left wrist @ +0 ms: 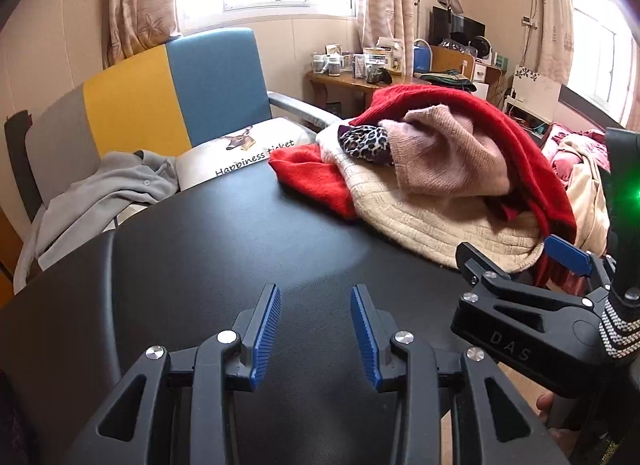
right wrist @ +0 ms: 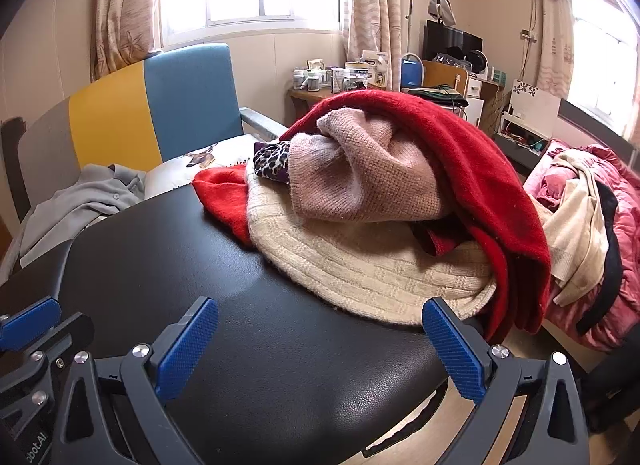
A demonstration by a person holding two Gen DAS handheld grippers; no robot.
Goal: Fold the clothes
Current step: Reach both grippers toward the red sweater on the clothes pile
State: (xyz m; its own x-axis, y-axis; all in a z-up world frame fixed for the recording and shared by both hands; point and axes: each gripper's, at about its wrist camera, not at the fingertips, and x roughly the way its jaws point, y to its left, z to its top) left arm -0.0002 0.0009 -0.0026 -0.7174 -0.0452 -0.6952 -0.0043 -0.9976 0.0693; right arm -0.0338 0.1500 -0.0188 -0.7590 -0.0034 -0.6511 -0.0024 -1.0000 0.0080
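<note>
A pile of clothes lies at the far right of a black padded table. On top is a red sweater over a pink knit, with a leopard-print piece and a cream knit beneath. My left gripper is open and empty above the bare table. My right gripper is open and empty, its right finger near the cream knit's edge. It also shows in the left wrist view.
A grey, yellow and blue chair stands behind the table with a grey garment and a white cushion. A cluttered wooden desk is at the back. A bed with pink bedding and clothes is on the right.
</note>
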